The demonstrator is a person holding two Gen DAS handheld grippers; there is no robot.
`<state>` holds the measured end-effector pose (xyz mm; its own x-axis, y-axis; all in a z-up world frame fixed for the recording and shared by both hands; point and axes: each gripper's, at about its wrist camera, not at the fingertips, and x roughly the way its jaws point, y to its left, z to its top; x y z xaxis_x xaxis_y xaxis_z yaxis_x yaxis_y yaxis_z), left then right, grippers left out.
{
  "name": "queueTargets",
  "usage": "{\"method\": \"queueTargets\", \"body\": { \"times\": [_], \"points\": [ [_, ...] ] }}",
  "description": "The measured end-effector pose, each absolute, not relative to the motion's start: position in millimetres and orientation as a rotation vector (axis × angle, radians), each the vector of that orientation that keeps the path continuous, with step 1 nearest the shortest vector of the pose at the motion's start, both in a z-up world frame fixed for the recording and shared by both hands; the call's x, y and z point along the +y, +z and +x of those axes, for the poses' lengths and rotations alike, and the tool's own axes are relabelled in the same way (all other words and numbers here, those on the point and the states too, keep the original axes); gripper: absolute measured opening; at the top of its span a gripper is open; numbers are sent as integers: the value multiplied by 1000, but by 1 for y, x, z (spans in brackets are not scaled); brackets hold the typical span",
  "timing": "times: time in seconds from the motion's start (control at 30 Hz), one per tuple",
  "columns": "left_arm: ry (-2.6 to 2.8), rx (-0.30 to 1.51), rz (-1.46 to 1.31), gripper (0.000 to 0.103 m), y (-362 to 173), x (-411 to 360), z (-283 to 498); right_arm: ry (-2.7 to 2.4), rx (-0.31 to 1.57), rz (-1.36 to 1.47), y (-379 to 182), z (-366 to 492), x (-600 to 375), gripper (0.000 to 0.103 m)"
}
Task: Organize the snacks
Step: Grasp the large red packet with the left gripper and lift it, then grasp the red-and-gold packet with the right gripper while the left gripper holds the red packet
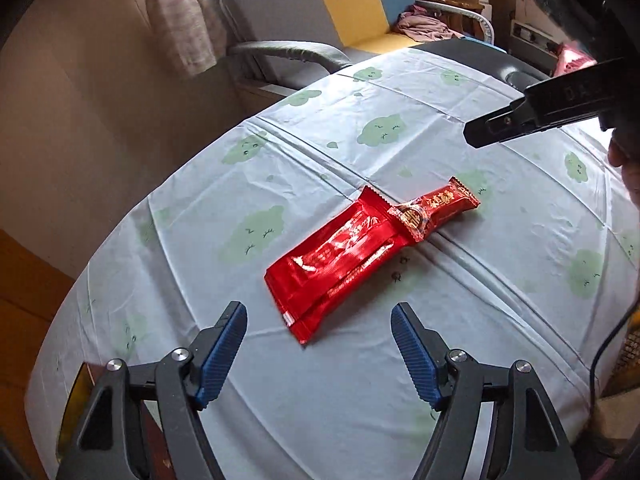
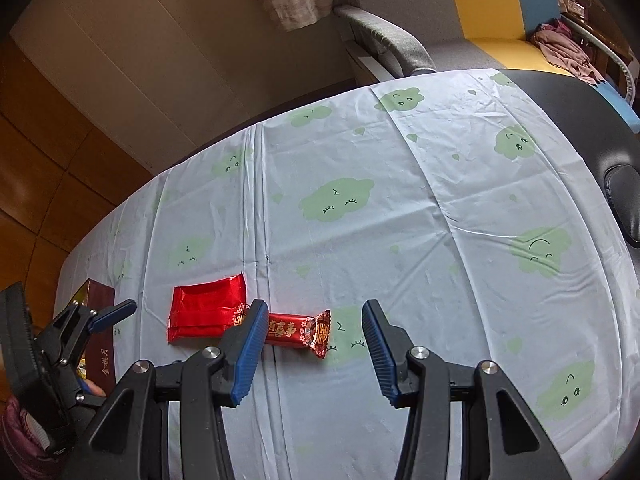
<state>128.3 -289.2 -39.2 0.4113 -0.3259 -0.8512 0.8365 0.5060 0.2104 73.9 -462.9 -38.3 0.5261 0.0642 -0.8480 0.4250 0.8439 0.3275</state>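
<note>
Two glossy red foil snack packs on the worktop [image 1: 520, 216], w/ a creased pale-blue cloud-print cloth: flat wide pack [image 1: 332, 260] and slim crimped-end bar [image 1: 440, 204], ends overlapping. Left hand-held gripper [image 1: 319, 354] wide apart, empty, ribbed blue pads just short of the wide pack. Right hand-held gripper [image 2: 315, 354] approx half open, empty, above the bar.

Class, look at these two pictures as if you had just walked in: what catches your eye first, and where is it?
Two bright red snack packets stand out: a large flat packet and a smaller patterned bar, lying end to end and touching on the pale blue tablecloth printed with green clouds. The left gripper hangs open just short of the large packet. A brown box sits at the table's left edge.
</note>
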Motion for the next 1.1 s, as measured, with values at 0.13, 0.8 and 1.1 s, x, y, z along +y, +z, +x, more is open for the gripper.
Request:
{"method": "queueTargets", "body": {
  "times": [0.13, 0.8, 1.1],
  "points": [
    [-860, 831, 812, 80, -57, -313, 136, -233, 1013, 566, -40, 74, -467, 50],
    [-905, 988, 559, 40, -78, -311, 153, -185, 1057, 485, -46, 81, -451, 50],
    [-727, 1033, 428, 40, -82, -242, 89, -88, 1076, 276, -51, 96, -415, 50]
  ]
}}
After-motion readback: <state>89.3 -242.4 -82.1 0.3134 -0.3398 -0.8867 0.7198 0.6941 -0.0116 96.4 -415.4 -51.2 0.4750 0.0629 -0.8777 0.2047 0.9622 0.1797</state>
